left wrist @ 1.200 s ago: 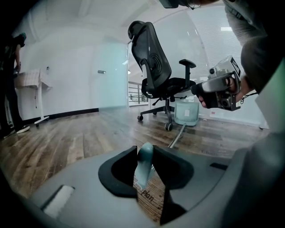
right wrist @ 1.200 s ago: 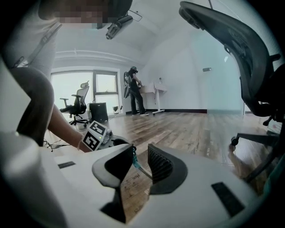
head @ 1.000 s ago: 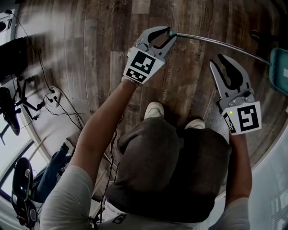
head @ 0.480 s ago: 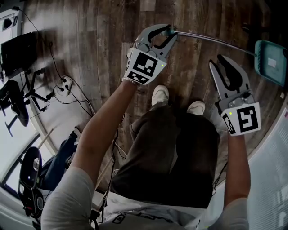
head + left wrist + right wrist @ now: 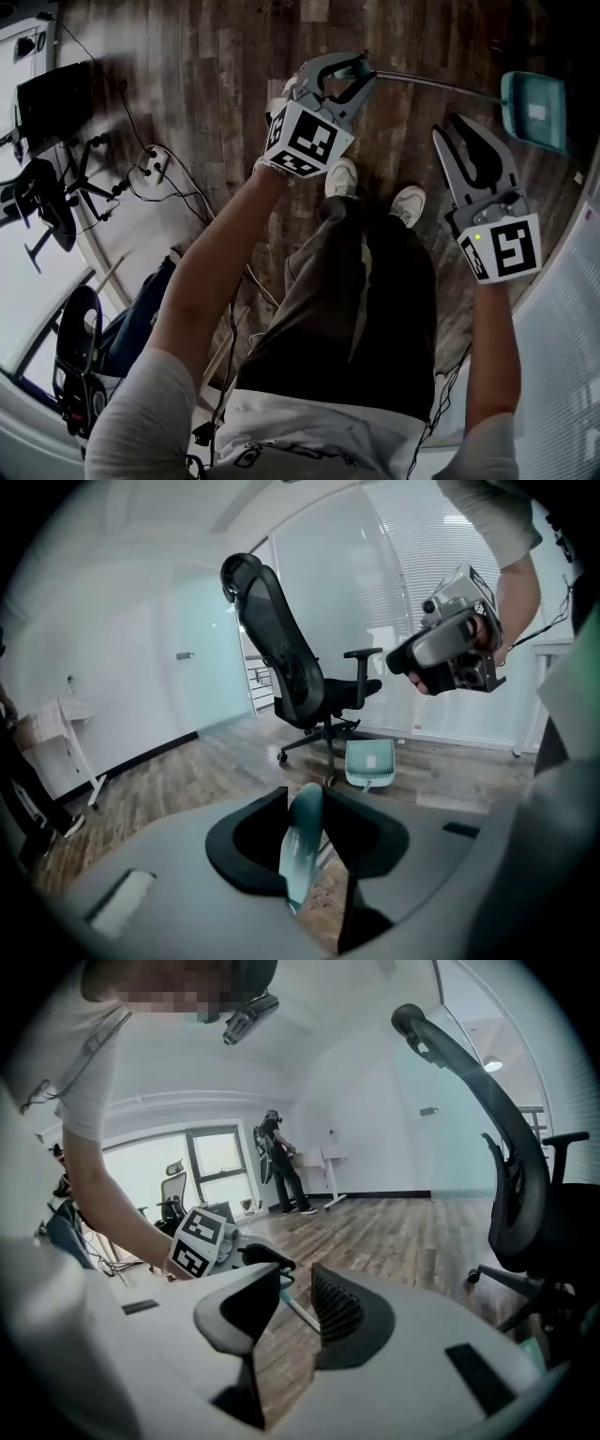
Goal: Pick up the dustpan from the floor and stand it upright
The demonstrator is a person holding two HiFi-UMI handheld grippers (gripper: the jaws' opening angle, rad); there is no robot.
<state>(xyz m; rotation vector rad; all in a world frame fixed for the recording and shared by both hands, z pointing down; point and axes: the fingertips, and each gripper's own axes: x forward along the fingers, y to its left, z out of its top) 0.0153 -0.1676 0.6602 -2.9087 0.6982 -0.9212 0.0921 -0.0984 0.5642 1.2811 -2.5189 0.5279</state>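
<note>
The dustpan has a teal pan (image 5: 534, 108) on a long thin metal handle (image 5: 431, 86) that ends in a teal grip (image 5: 354, 67). My left gripper (image 5: 354, 71) is shut on that grip. In the left gripper view the grip (image 5: 302, 841) stands between the pads, and the pan (image 5: 369, 761) rests on the wood floor beside a chair base. My right gripper (image 5: 457, 131) hangs open and empty to the right of the handle, short of the pan. In the right gripper view nothing lies between the right gripper's (image 5: 295, 1283) jaws; the left gripper (image 5: 253, 1255) shows beyond them.
A black office chair (image 5: 300, 667) stands just behind the pan, also close at the right (image 5: 525, 1204). A power strip and cables (image 5: 150, 164) lie on the floor to the left, near dark stands (image 5: 47, 197). My shoes (image 5: 408, 204) are below the handle. A person (image 5: 278, 1171) stands far off.
Both grippers have risen as I straighten up. The handle end went up with the left gripper, and the pan has slid in from the head view's right edge towards my feet.
</note>
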